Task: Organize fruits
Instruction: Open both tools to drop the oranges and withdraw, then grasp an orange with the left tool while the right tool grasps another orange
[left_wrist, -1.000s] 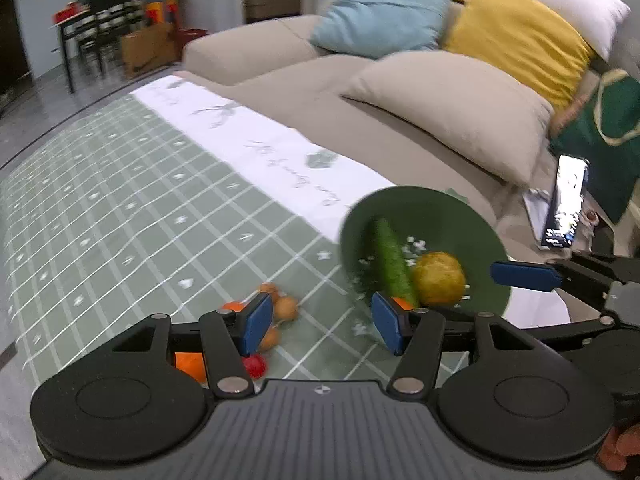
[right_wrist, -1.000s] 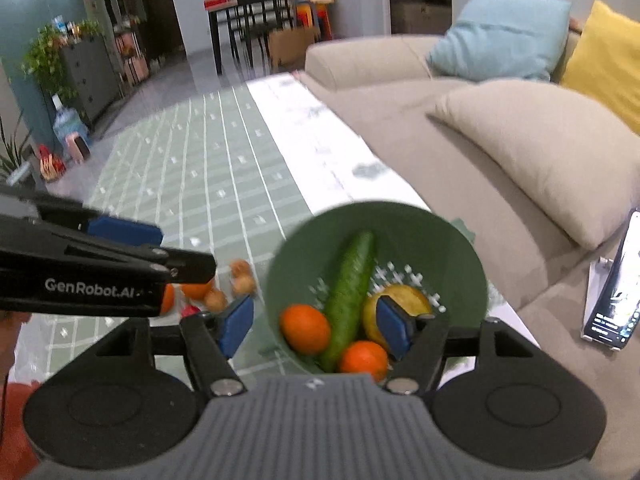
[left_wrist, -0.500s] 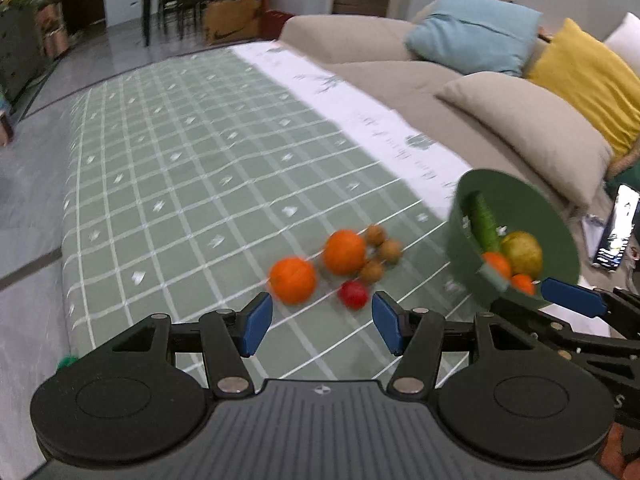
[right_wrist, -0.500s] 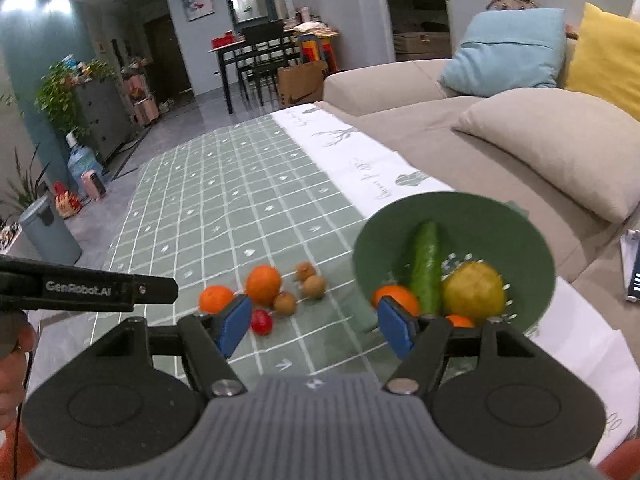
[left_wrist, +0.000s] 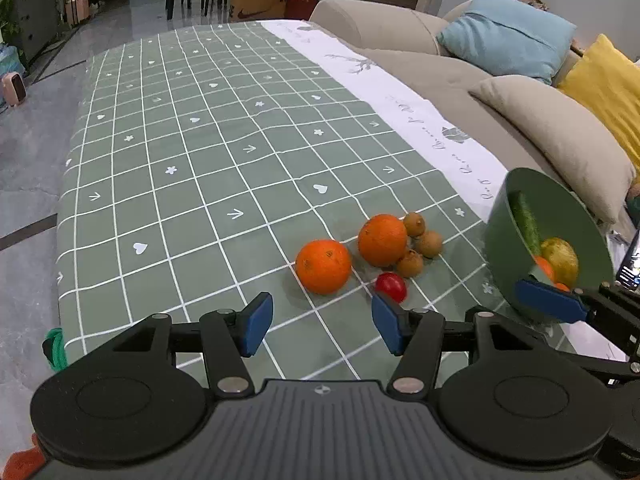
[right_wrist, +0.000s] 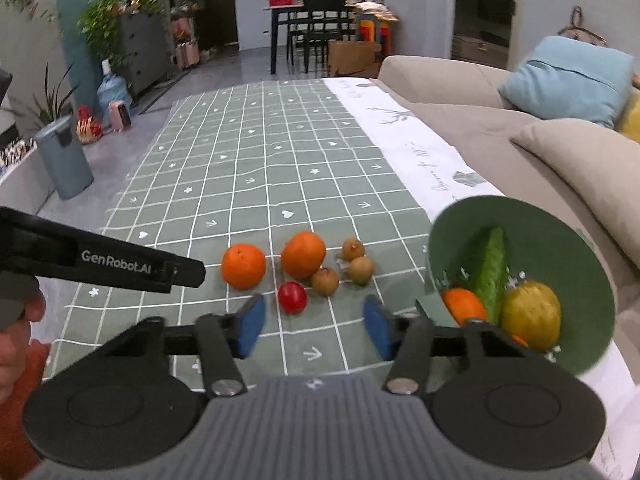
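Two oranges (left_wrist: 323, 266) (left_wrist: 382, 240), a small red fruit (left_wrist: 391, 286) and three small brown fruits (left_wrist: 428, 243) lie together on the green checked tablecloth (left_wrist: 200, 168). To their right a green bowl (left_wrist: 568, 208) holds a cucumber (right_wrist: 489, 268), a yellow fruit (right_wrist: 531, 314) and small oranges (right_wrist: 463, 306). My left gripper (left_wrist: 318, 322) is open and empty just in front of the oranges. My right gripper (right_wrist: 312, 326) is open and empty in front of the red fruit (right_wrist: 292, 297), its right finger beside the bowl (right_wrist: 560, 232).
A beige sofa (left_wrist: 500, 128) with blue (left_wrist: 508, 36) and yellow (left_wrist: 608, 88) cushions runs along the table's right side. A white cloth strip (left_wrist: 400, 104) edges the table there. A grey bin (right_wrist: 64, 160) and plants stand on the floor at left.
Both grippers have pulled back and swung left from over the bowl. The loose fruits now sit ahead of both, and the bowl lies to the right. Both stay open.
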A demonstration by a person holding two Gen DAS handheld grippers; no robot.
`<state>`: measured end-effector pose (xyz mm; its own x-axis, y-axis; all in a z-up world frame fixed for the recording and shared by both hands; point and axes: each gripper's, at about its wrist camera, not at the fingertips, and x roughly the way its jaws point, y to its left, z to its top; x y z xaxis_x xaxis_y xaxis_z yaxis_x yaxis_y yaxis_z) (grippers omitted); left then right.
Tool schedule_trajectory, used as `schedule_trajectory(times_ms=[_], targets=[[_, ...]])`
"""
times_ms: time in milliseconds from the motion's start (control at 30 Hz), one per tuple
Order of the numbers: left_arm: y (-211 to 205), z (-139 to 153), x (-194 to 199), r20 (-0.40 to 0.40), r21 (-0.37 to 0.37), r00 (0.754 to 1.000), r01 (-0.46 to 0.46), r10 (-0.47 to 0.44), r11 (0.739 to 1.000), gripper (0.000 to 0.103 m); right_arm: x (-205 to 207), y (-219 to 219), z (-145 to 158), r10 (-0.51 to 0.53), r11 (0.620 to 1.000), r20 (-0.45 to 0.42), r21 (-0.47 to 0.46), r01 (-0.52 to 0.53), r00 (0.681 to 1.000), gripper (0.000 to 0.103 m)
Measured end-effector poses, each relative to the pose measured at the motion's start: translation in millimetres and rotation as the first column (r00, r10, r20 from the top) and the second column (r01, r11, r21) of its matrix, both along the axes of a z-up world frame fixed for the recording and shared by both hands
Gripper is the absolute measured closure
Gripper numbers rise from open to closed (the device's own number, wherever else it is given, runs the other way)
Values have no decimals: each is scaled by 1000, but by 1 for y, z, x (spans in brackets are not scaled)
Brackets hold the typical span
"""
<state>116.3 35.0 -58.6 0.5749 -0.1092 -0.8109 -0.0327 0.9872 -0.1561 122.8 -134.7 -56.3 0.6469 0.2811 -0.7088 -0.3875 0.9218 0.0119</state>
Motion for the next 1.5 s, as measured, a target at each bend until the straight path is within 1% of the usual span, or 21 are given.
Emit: schedule_trajectory(times_ms=[67,167,433,633,733,800,833,867,900,933,1000,1100,1233,1367,1500], targets=[[0,-6,8,-10,-3,1000,-1,1,1000,35,8,5,-4,22,1000,7,-18,-22,1000,60],[2,-14,20,-21,-11,1000,-11,11,1000,36,20,11,-10,51,998,1,-46,-51,999,60],[1,-38,46,-64,-18,998,-12,11,1000,36,50,16,-28,86,992,-13,-88,-87,996,60],[1,-48,59,-84,-22,996,-11,9,1000,36,62,21,-38,135,985,-12,-110,-136,991,60],[1,-52,66,-96,-38,995,-9,5,999,36,67,24,-41,159,980,-11,-122,-159,987,60],[0,-54,69,-103,-35,995,-5,1,999,37,70,25,-42,171,976,-10,-133,-171,985,60],[0,-55,70,-104,-39,995,-4,-1,999,38,72,26,-43,177,974,-11,-139,-177,984,60],[0,-56,71,-107,-48,994,-3,-2,999,42,73,27,-44,182,973,-11,-144,-182,983,60],[0,-56,72,-108,-59,994,-3,-4,998,48,74,27,-44,186,971,-13,-147,-186,982,60],[1,-55,72,-106,-71,994,-1,-7,997,50,75,27,-45,190,970,-15,-149,-190,982,60],[2,-55,73,-110,-73,994,-8,-1,997,52,76,28,-45,194,969,-17,-150,-195,981,60],[7,-52,69,-101,-54,995,-28,23,998,52,78,30,-45,208,967,-16,-145,-208,978,60],[19,-44,64,-96,-58,994,-60,54,997,52,79,37,-45,230,962,-15,-147,-230,973,59],[25,-37,61,-88,-48,994,-67,63,997,52,83,48,-48,244,956,-17,-162,-244,970,52],[27,-34,58,-80,-38,995,-67,64,997,52,87,57,-54,253,948,-26,-195,-253,967,52]])
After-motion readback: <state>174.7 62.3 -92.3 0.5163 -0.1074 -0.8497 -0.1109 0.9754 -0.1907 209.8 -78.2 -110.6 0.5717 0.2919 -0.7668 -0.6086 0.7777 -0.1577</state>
